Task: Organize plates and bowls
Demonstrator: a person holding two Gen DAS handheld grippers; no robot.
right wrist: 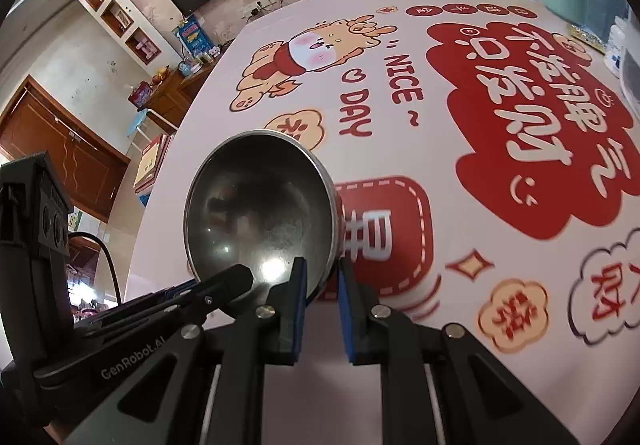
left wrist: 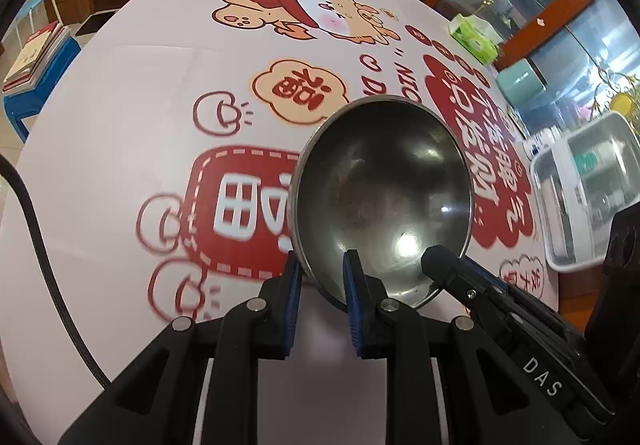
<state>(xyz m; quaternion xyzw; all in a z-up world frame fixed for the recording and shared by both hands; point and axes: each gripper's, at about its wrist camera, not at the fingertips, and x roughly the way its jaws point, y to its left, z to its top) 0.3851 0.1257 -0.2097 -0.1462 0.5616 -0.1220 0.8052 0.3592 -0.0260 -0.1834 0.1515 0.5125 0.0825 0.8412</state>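
Observation:
A steel bowl tilts above the printed tablecloth, and both grippers hold it. My left gripper is shut on the bowl's near left rim, one pad inside and one outside. The right gripper's black finger reaches over the rim from the right. In the right wrist view the same bowl fills the centre left. There my right gripper is shut on its near right rim, while the left gripper's finger comes in from the left.
A green tissue box and a teal container stand at the table's far right. A white tray sits at the right edge. A blue stool with books stands off the table's left side.

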